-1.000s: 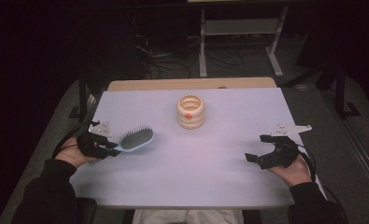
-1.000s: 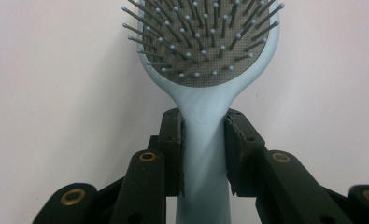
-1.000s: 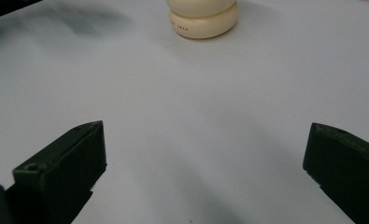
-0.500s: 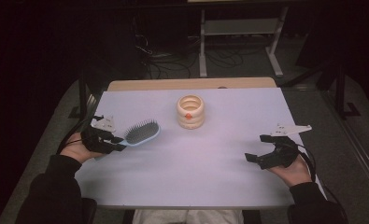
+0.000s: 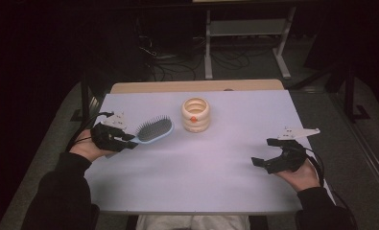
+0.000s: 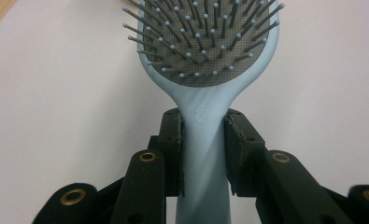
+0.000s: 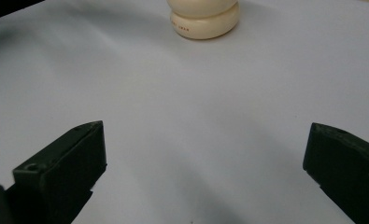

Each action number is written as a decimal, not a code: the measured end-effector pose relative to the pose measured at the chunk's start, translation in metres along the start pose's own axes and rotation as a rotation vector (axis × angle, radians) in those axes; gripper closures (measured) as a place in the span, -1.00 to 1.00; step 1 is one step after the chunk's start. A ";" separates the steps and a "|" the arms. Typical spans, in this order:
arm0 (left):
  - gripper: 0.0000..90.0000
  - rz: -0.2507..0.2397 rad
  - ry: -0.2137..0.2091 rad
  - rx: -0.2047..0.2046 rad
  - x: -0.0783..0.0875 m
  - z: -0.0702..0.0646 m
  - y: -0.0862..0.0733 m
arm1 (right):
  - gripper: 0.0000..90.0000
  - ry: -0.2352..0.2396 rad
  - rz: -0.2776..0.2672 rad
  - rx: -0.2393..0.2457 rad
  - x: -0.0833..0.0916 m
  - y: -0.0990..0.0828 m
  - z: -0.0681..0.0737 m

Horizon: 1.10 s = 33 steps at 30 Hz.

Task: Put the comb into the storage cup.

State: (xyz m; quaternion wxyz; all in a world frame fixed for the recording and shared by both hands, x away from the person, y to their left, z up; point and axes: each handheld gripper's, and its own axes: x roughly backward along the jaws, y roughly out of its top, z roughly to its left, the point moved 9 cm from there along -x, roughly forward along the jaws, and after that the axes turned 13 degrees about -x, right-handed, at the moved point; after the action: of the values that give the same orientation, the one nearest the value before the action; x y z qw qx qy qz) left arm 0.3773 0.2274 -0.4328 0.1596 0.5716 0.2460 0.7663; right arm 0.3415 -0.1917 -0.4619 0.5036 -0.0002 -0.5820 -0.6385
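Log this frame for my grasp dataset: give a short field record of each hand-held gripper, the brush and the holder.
left hand-held gripper: shut on the handle of the hairbrush
hairbrush: light blue, bristles up, head toward the table's middle
right hand-held gripper: open, nothing between the jaws
ringed holder: cream, upright, mid-table, untouched
table: white top

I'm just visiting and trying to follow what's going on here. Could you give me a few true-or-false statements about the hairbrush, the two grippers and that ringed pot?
1. The left gripper is clamped on the handle of the blue hairbrush. True.
2. The right gripper holds the cream ringed pot. False: its jaws stand wide apart with nothing between them, and the pot stands apart from it.
3. The brush's bristles face down. False: they face up.
4. The pot stands upright on the white table. True.
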 end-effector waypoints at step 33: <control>0.57 -0.109 0.044 -0.055 -0.002 0.011 0.072 | -1.00 0.009 -0.003 0.003 -0.001 0.001 0.002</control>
State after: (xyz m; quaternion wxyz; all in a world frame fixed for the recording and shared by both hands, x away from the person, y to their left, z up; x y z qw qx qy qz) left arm 0.3911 0.1688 -0.3910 0.2116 0.5359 0.2590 0.7752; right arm 0.3416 -0.1894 -0.4606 0.5051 0.0044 -0.5809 -0.6383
